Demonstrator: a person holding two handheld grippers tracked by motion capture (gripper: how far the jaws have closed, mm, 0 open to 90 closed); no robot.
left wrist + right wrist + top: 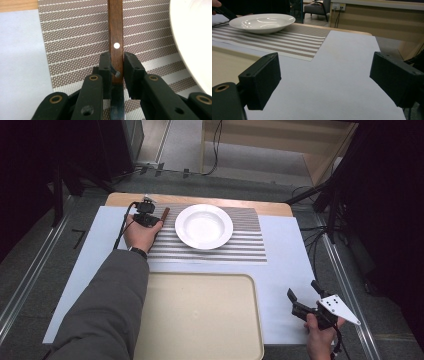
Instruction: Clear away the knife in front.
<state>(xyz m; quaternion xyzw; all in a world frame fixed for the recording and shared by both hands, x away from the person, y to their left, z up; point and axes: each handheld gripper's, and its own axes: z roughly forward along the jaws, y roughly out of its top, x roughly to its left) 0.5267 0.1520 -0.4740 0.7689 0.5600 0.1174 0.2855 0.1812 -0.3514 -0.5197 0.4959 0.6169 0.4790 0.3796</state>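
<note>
The knife is clamped at its wooden handle between the left gripper fingers, lying on the striped mat just left of the plate; the right gripper is held wide apart over bare table

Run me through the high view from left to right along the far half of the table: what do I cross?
Left gripper shut on the wooden knife handle → white plate on the striped placemat → bare white table cover.
</note>
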